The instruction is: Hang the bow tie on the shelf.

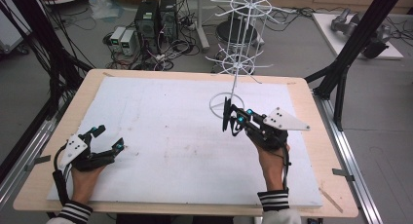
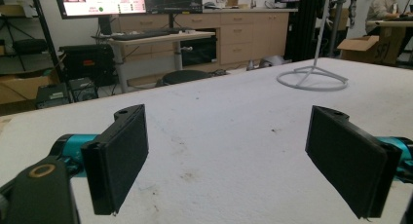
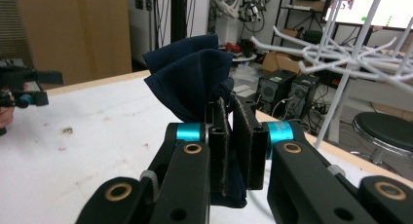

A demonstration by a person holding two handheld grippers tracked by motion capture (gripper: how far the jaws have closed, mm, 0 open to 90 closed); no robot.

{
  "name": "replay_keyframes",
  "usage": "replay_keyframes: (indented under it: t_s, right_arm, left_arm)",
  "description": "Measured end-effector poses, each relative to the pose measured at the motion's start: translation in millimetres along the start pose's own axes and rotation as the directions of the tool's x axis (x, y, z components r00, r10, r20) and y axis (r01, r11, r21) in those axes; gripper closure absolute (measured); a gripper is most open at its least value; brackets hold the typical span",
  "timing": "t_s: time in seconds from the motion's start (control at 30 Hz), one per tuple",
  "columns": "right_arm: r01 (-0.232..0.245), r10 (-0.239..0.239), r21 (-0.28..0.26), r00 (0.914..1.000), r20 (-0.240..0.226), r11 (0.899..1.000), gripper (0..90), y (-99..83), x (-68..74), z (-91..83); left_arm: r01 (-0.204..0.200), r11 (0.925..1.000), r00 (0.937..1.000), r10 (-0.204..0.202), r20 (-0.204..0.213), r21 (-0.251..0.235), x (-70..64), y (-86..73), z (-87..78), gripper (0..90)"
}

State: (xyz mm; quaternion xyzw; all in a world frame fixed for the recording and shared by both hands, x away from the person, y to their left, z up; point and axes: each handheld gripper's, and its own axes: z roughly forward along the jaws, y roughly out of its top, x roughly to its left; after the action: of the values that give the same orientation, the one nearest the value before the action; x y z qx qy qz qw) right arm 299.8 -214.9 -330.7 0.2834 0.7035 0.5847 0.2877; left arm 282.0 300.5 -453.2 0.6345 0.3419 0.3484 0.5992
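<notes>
While no writing reads | right gripper point(image 3: 233, 136) clamps navy cloth point(image 3: 190, 80)

No lettering here can be read: the monitor point(image 2: 103, 1) glows with coloured panels too blurred to make out, and the cardboard box point(image 2: 367, 47) bears illegible markings.

Both grippers black w/ teal joints, brass screws, grey plates, black cables; sleeves point(image 1: 272, 200) striped black/white.
</notes>
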Motion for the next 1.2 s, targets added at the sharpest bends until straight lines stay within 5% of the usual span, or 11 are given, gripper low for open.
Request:
replay_keyframes:
  t_s: [0.43, 1.2]
  right_arm:
    - [-0.034, 0.035, -0.041, 0.9992, 0.019, 0.999, 84.3, 18.4, -17.8, 17.0]
    - [-0.041, 0.040, 0.006, 0.9956, 0.085, 0.999, 84.2, 32.6, -43.5, 40.0]
  left_arm:
    - [0.009, 1.0000, 1.0000, -0.009, -0.002, -0.002, 0.7, 0.0, 0.2, 16.0]
    - [0.018, 0.9998, 0.9998, -0.018, 0.002, 0.005, 1.6, 0.2, 0.8, 16.0]
